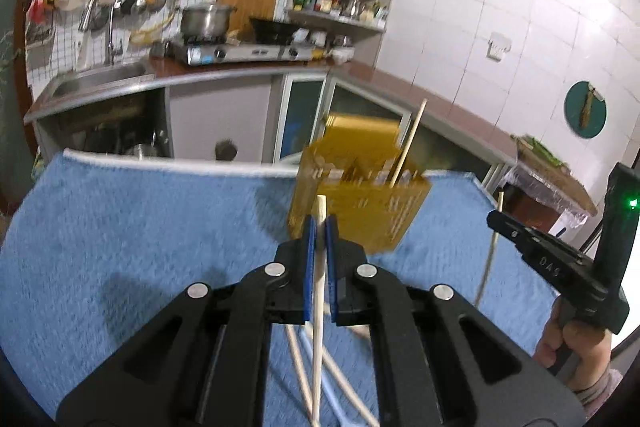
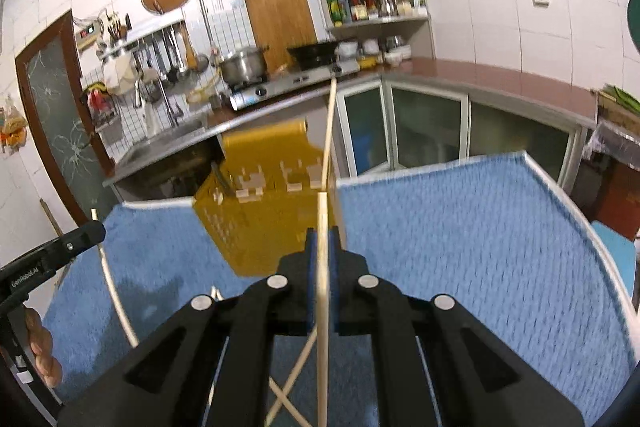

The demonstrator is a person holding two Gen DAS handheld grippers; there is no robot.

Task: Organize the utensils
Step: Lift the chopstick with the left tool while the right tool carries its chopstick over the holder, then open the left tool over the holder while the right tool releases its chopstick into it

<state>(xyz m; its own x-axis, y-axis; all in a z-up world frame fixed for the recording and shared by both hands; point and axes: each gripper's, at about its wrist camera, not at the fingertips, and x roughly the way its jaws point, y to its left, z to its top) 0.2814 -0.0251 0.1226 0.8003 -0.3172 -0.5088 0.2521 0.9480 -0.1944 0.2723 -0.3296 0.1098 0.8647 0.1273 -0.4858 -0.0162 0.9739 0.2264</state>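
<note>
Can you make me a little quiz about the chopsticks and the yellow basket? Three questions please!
1. True or false: the left gripper is open and holds nothing.
2. What colour is the towel under the yellow basket? A red, B blue, C green.
3. Fill in: a chopstick already stands in the yellow basket, and the right gripper is shut on another ____.

Key
1. False: it is shut on a chopstick.
2. B.
3. Chopstick. The standing one is here.
</note>
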